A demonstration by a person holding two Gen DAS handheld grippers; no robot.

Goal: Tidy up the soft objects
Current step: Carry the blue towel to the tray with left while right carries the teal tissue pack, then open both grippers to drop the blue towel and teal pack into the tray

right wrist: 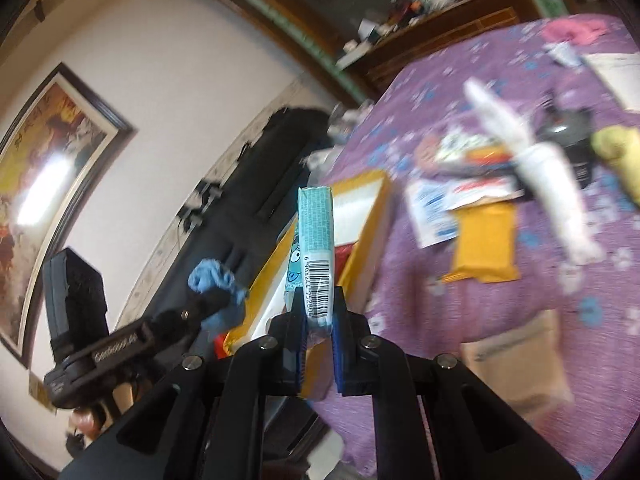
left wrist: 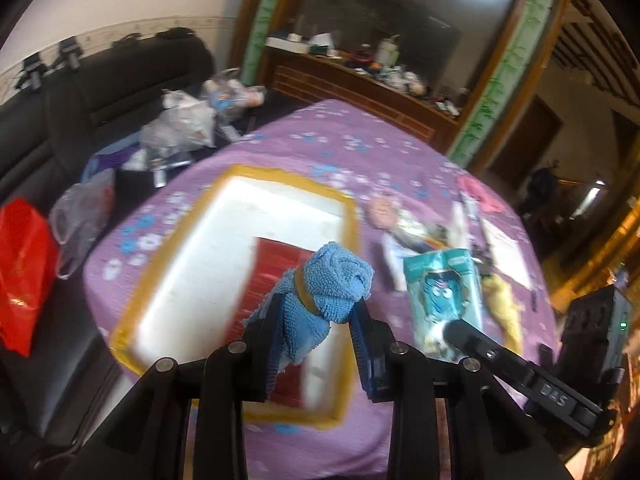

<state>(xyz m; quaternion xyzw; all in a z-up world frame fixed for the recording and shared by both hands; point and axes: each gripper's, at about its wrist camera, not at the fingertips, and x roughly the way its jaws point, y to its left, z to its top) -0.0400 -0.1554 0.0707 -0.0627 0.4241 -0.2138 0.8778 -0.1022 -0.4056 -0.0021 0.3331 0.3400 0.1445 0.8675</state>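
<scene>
My left gripper [left wrist: 318,312] is clamped on a rolled blue towel [left wrist: 328,288] held above the white box with yellow-taped edges [left wrist: 224,216] on the purple flowered cloth [left wrist: 360,140]; my right gripper [right wrist: 318,316] is clamped on the bottom edge of a teal tissue pack [right wrist: 318,232], which stands upright beside that box

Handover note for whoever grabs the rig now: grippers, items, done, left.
Left gripper: shut on the rolled blue towel, held above the white box with yellow taped rim.
Right gripper: shut on the teal tissue pack, also near the box.
Done: both items lifted; neither is in the box yet. A red item lies inside.
Left: probably drop both in, then the yellow plush, white sock and pink cloth on the purple cover.
</scene>
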